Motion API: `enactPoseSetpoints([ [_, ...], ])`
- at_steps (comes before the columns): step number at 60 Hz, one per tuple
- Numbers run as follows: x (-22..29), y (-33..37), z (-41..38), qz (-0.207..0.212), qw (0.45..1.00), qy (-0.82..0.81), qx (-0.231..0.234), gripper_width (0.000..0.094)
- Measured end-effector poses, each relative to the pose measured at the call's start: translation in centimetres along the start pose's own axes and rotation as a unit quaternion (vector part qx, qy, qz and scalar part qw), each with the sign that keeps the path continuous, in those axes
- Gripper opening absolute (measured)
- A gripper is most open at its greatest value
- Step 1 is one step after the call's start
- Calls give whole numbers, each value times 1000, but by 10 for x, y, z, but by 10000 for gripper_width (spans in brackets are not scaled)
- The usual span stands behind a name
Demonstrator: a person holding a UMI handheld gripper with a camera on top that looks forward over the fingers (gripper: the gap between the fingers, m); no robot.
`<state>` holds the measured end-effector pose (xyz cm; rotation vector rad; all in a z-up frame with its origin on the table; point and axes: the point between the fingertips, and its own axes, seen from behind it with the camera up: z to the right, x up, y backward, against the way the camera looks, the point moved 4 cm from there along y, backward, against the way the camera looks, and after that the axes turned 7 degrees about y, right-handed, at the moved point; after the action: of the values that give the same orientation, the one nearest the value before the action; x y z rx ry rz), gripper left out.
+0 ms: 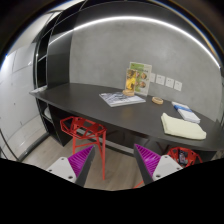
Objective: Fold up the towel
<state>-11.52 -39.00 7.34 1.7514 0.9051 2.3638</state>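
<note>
A folded cream towel [183,127] lies on the dark table [110,112] at its right end, far beyond my fingers. My gripper [113,160] is held well back from the table, out over the floor. Its two fingers [82,160] with purple pads stand wide apart with nothing between them. The gripper is open and empty.
A magazine or papers [121,98] lie mid-table, with an upright leaflet [138,79] behind them against the wall. A small light-blue item [183,110] lies behind the towel. Red wire-frame stools [82,128] stand under the table, another shows at the right [182,156].
</note>
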Motion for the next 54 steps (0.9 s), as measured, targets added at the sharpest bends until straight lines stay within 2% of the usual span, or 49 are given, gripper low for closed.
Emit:
enactPoseSetpoints([
  [9, -7, -13, 42, -3, 999, 8, -37, 807],
  [16, -7, -52, 106, 0, 998, -9, -56, 806],
  [25, -2, -115, 214, 12, 993, 8, -118, 809],
  [31, -13, -165, 271, -8, 991, 19, -136, 765],
  [32, -15, -173, 276, -10, 991, 19, -133, 788],
  [34, -18, -187, 283, -17, 992, 21, -122, 723],
  [37, -15, -199, 290, -9, 994, 19, -103, 518],
  [41, -16, -208, 292, 0, 997, 4, -74, 340],
  [44, -18, -209, 303, 7, 997, -2, -82, 145],
  [45, -17, -209, 307, 13, 996, 4, -90, 55],
  [50, -17, -213, 304, 34, 995, 36, -82, 31],
  [54, -14, -211, 302, 44, 997, 20, -59, 9],
])
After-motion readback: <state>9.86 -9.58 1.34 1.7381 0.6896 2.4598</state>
